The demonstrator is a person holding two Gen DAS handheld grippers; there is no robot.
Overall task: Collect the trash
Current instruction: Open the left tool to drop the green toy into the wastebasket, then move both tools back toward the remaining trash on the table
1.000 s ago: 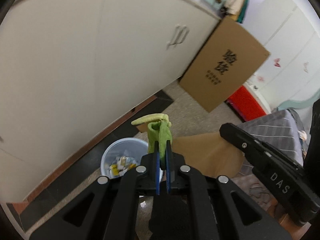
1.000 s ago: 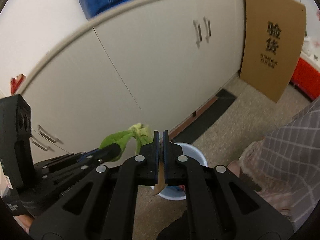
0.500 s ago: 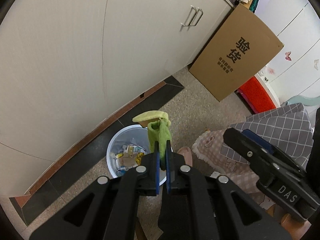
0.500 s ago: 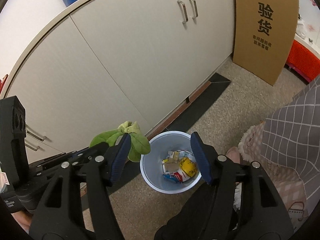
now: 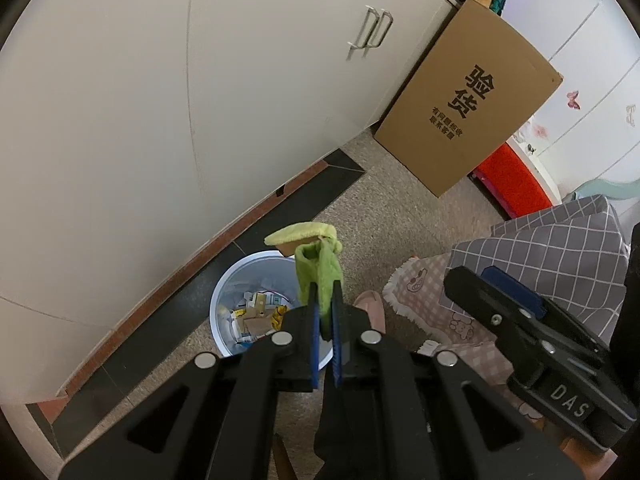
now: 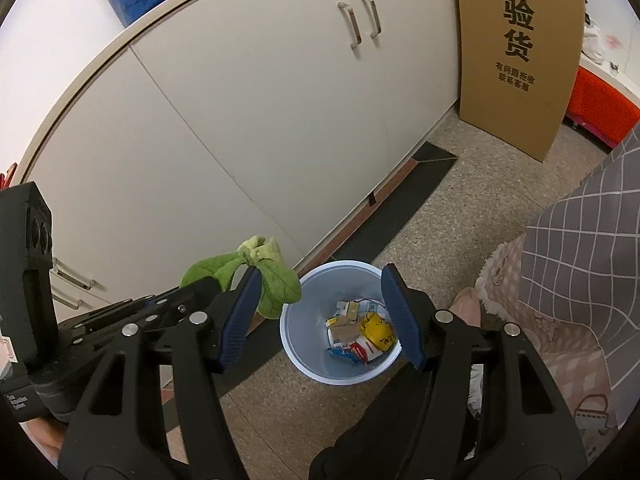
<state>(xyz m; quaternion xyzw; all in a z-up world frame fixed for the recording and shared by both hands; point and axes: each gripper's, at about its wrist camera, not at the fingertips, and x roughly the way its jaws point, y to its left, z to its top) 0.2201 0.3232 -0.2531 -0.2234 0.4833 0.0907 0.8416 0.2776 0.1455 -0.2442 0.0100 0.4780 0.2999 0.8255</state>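
My left gripper (image 5: 325, 292) is shut on a green cloth (image 5: 318, 268), which sticks up out of its pads. In the left wrist view the cloth hangs above the far right rim of a white bin (image 5: 224, 292). In the right wrist view the same green cloth (image 6: 276, 284) hangs just left of the bin (image 6: 288, 344). Paper and packet trash (image 6: 356, 332) lies in the bin's bottom. Directly over the bin, my right gripper (image 6: 320, 276) stands open with nothing between its blue pads. The right gripper (image 5: 470, 276) also shows at the right of the left wrist view.
Cream cupboard doors (image 6: 280, 120) run behind the bin, with a dark floor strip along their foot. A flat cardboard box (image 6: 516, 52) leans at the far right, a red item (image 5: 512, 184) beyond it. Grey checked fabric (image 6: 580, 248) and a pink slipper (image 6: 466, 306) lie right of the bin.
My right gripper went from shut on a small tan scrap to open and empty. Both grippers sank and tipped toward the bin. The left keeps the green cloth.
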